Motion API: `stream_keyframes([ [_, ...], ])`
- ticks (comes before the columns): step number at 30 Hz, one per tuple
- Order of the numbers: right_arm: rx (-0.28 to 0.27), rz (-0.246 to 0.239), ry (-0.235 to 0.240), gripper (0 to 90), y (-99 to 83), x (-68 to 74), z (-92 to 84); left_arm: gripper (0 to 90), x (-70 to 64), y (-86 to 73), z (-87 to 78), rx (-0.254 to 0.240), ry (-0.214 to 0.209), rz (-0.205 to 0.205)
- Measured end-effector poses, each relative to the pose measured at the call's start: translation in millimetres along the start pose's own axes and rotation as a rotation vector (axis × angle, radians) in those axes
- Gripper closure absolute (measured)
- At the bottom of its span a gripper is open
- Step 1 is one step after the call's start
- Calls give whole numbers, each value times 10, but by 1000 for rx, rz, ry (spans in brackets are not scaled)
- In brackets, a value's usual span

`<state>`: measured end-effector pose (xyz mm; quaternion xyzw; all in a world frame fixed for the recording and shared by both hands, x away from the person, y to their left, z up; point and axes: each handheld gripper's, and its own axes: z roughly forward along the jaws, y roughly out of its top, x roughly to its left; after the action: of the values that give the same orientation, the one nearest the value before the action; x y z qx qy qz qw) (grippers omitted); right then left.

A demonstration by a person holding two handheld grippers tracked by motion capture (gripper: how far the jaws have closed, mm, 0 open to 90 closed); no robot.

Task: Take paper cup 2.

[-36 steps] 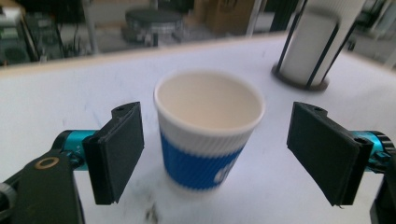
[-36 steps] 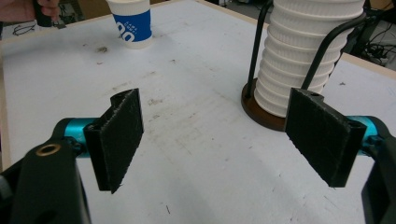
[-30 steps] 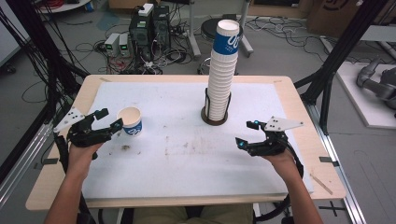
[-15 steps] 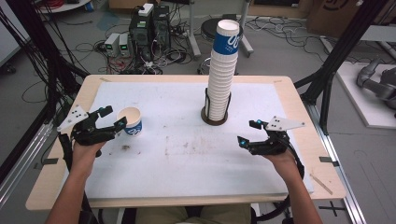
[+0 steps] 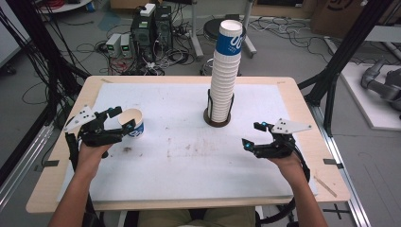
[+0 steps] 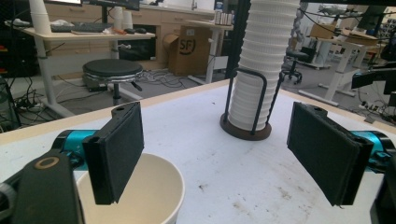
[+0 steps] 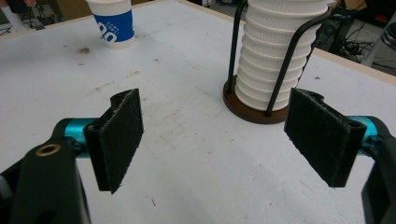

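Observation:
A single blue-and-white paper cup (image 5: 134,125) stands upright on the white table mat at the left; it is also in the right gripper view (image 7: 112,23). My left gripper (image 5: 117,124) is open at the cup's near side. In the left gripper view (image 6: 222,149) its left pad hangs over the cup's open mouth (image 6: 144,196) and the right pad stands far off, so neither presses the cup. A tall stack of white cups (image 5: 226,71) stands in a black wire holder (image 5: 217,122) at the table's middle back. My right gripper (image 5: 252,135) is open and empty right of the holder (image 7: 219,140).
The white mat (image 5: 179,161) has faint brown stains in the middle. The wooden table edge (image 5: 189,201) runs all round it. Black frame posts stand at both sides, and computers and cables lie on the floor behind. A round stool (image 6: 112,70) sits beyond the table.
My left gripper has edged slightly to the right, closer over the single cup. The right gripper, the cup and the stack have stayed where they were.

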<state>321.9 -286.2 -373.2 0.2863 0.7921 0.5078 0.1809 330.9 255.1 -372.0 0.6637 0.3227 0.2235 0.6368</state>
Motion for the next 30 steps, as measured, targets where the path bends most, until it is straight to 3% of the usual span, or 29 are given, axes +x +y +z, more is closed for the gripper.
stream_keyframes([
  [5, 0, 9, 2, 200, 2, -7, -7, 188, -65, 59, 64, -14, -27, 4],
  [10, -2, 8, 3, 200, 11, -19, -39, 187, -164, 220, 262, -31, -107, 0],
  [17, -11, 19, 16, 199, 45, -36, -65, 174, -404, 597, 804, -26, -202, 60],
  [24, -10, 12, 41, 199, 71, -42, -77, 172, -470, 932, 1326, -32, -273, 53],
  [30, -14, 9, 44, 199, 79, -55, -93, 172, -504, 1128, 1663, -46, -295, 54],
])
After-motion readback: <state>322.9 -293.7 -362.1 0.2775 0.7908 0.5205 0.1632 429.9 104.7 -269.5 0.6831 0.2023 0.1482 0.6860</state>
